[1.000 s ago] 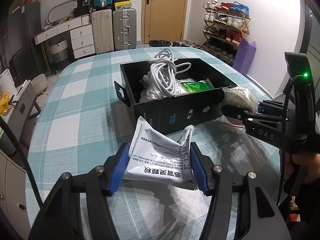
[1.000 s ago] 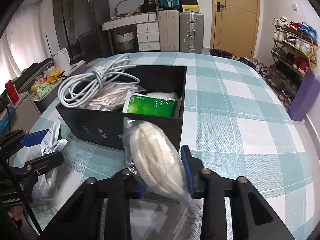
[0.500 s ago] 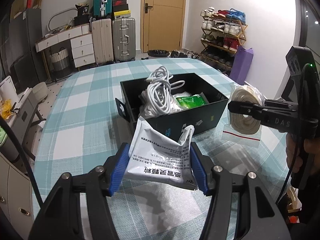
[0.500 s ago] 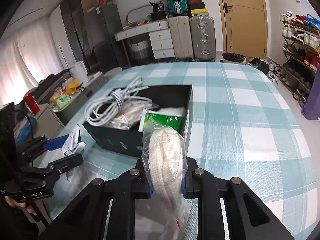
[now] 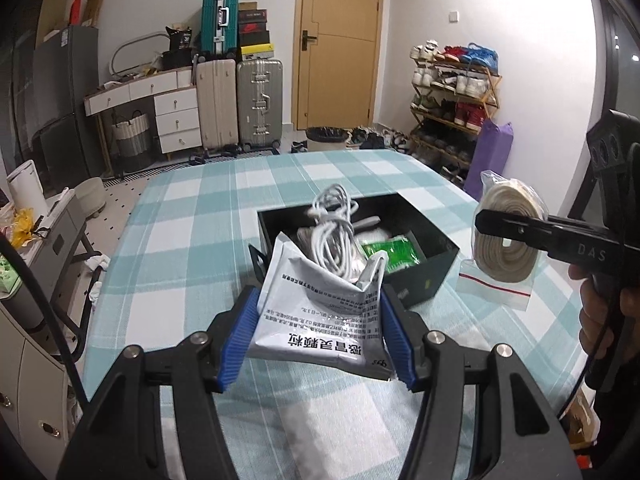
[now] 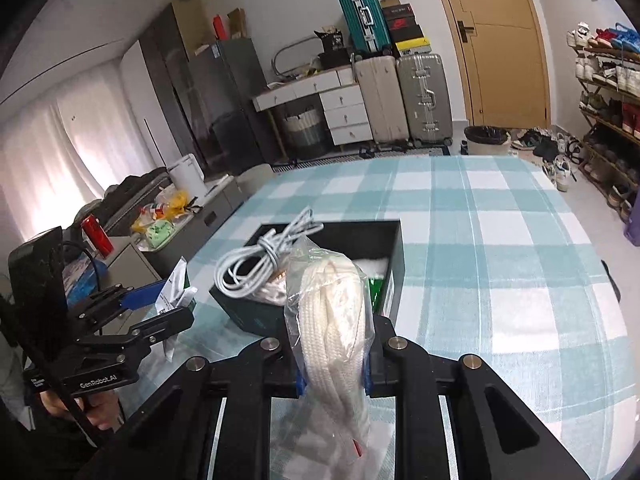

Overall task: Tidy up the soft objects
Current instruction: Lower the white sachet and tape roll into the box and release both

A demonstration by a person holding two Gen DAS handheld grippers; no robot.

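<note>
My left gripper point(image 5: 318, 330) is shut on a crumpled white medicine pouch point(image 5: 320, 312) with black print, held above the checked tablecloth. My right gripper point(image 6: 334, 354) is shut on a clear zip bag of coiled white rope point(image 6: 334, 320); from the left wrist view that rope bag point(image 5: 506, 240) hangs in the air to the right of the box. Ahead of both stands an open black box point(image 5: 424, 276) holding a bundle of white cable point(image 5: 332, 232), a green packet point(image 5: 390, 252) and other white soft items. In the right wrist view the box point(image 6: 394, 256) lies just beyond the rope bag.
The table point(image 6: 500, 248) wears a teal and white checked cloth, with bare cloth right of and beyond the box. A hand point(image 5: 600, 316) holds the right gripper's handle. Suitcases point(image 5: 258, 104), drawers, a shoe rack point(image 5: 456, 92) and a door stand behind the table.
Both grippers have risen above the table. The right gripper closed tighter on the rope bag and lifted it off the cloth to above the box's rim. The pouch stays gripped.
</note>
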